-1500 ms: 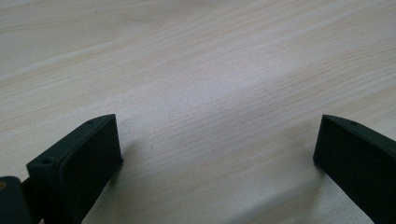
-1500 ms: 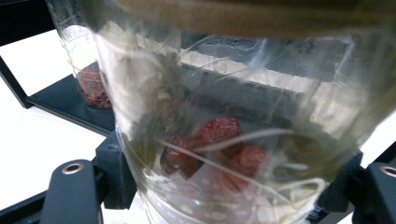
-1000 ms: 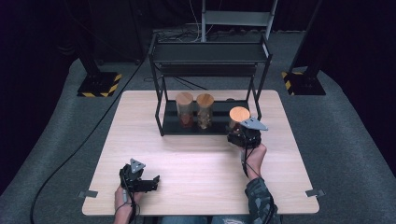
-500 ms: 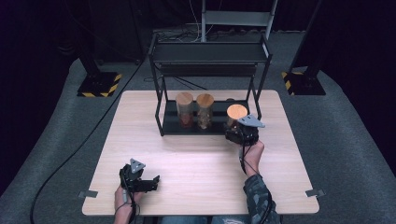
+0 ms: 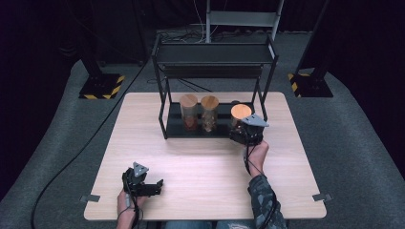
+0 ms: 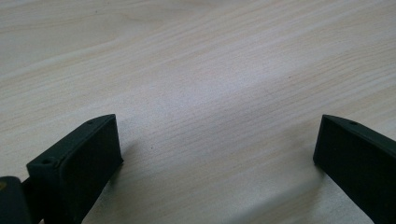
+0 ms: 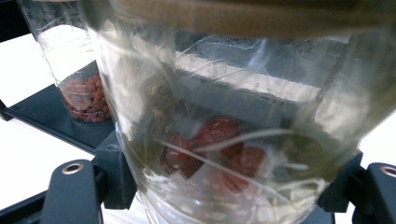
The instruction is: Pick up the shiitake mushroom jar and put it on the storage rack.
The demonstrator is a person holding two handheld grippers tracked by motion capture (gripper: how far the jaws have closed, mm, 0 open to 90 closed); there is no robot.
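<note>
Your right tool (image 5: 244, 132) clamps the glass jar (image 7: 224, 140), jaws against both sides, at the right end of the rack (image 5: 165, 90) beside two other jars (image 5: 198, 112). No legible labels. Your left tool (image 5: 145, 183) rests spread wide on the bench (image 5: 200, 176).

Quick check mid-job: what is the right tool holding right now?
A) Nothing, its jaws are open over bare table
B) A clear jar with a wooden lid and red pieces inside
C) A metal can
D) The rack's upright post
B: in the right gripper view the jar sits between the jaws of the right tool, red pieces inside, and the high view shows its round wooden lid.
</note>
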